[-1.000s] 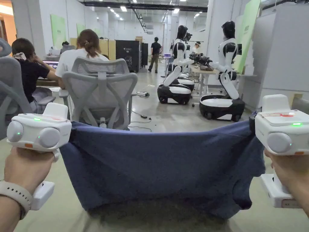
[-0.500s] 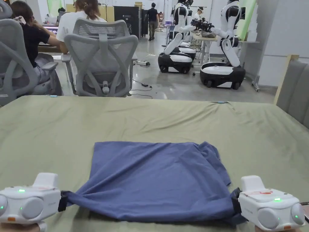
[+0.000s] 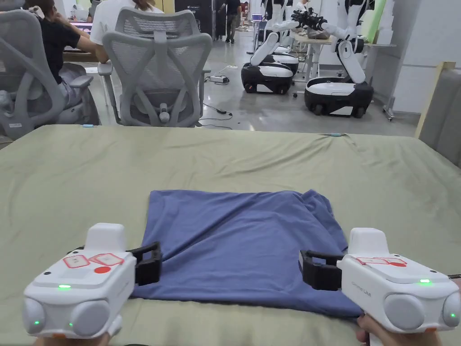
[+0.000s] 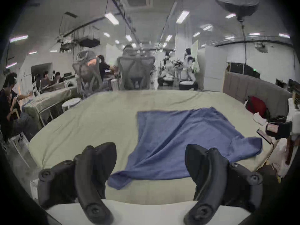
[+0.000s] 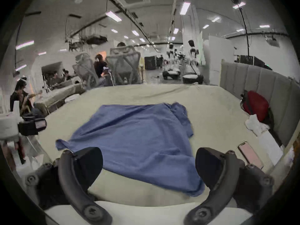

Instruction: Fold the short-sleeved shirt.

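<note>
1 blue short-sleeved shirt (image 3: pixel 243 243) of soft, matte knit lies spread in a rough rectangle on the olive-green bed sheet (image 3: pixel 225 153), creased diagonally, with a rumpled sleeve at its far right corner. Near the shirt's near edge hover 2 white, rounded plastic grippers with black curved jaws. The left gripper (image 4: pixel 151 166) has its jaws spread wide and grips nothing, just off the shirt's near left corner. The right gripper (image 5: pixel 148 166) is equally wide apart and empty above the near right corner. Right of the shirt lies 1 pink phone (image 5: pixel 250 154).
</note>
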Motion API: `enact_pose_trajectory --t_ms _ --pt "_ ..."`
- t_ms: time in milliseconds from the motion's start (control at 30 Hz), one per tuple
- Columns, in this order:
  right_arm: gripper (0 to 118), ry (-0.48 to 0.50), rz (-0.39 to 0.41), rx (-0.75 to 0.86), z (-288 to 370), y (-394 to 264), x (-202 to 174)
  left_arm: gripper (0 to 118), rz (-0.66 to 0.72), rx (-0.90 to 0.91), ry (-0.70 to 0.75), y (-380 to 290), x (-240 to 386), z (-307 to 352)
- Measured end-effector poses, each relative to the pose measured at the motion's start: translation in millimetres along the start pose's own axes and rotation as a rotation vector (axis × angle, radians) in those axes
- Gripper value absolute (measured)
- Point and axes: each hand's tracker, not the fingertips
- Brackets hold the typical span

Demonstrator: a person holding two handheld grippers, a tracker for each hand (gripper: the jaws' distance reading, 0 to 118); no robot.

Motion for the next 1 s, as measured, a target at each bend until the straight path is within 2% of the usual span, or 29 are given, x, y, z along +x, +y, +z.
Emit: enact_pose_trajectory --t_ms 33,67,100,133,167,267,400,567,633,667,733,767,800,1000 --pt "112 0.005 -0.003 0.021 1.7 -3.7 -6.6 81 -0.003 0.011 0.011 -6.3 0.0 -5.8" --pt "90 0.003 0.002 0.031 3.1 -6.5 -12.5 64 -0.001 0.018 0.022 -8.0 4.9 -5.0" --pt "55 -0.016 0.017 0.044 1.2 -8.6 -17.8 40 0.000 0.024 0.026 -10.6 8.1 -4.6" --pt "13 -0.062 0.045 0.071 1.1 -11.8 -24.0 12 -0.002 0.030 0.023 -13.6 10.3 -3.6" --pt "0 -0.089 0.062 0.093 3.4 -14.7 -26.6 0 -0.007 0.037 0.004 -16.7 12.7 -0.4" --pt "0 -0.025 0.040 0.088 3.3 -14.4 -26.6 0 0.020 -0.020 -0.025 -23.1 3.5 -1.4" --pt "0 -0.030 0.063 0.082 -3.1 -16.0 -29.7 0 0.043 -0.091 0.000 -40.8 -19.0 -7.9" --pt "0 -0.025 0.042 0.018 -24.3 -27.3 -28.8 0 0.090 -0.238 0.010 -72.8 -43.4 -25.9" --pt "0 -0.024 0.033 -0.016 -34.2 -32.4 -28.9 0 0.109 -0.235 0.031 -79.0 -57.4 -29.3" --pt "0 -0.023 0.032 -0.022 -38.2 -34.0 -28.2 14 0.111 -0.239 0.034 -80.0 -63.7 -31.6" --pt "0 -0.019 0.026 -0.050 -47.4 -35.9 -26.0 75 0.115 -0.239 0.048 -77.3 -72.5 -38.9" --pt "0 -0.019 0.022 -0.059 -51.2 -36.6 -25.0 99 0.115 -0.240 0.052 -76.6 -78.7 -44.6" --pt "0 -0.021 0.020 -0.064 -54.7 -36.3 -24.1 101 0.114 -0.244 0.055 -75.7 -85.5 -51.6" --pt "0 -0.029 0.022 -0.087 -64.5 -31.5 -15.8 89 0.107 -0.291 0.032 -78.2 -101.7 -95.5"
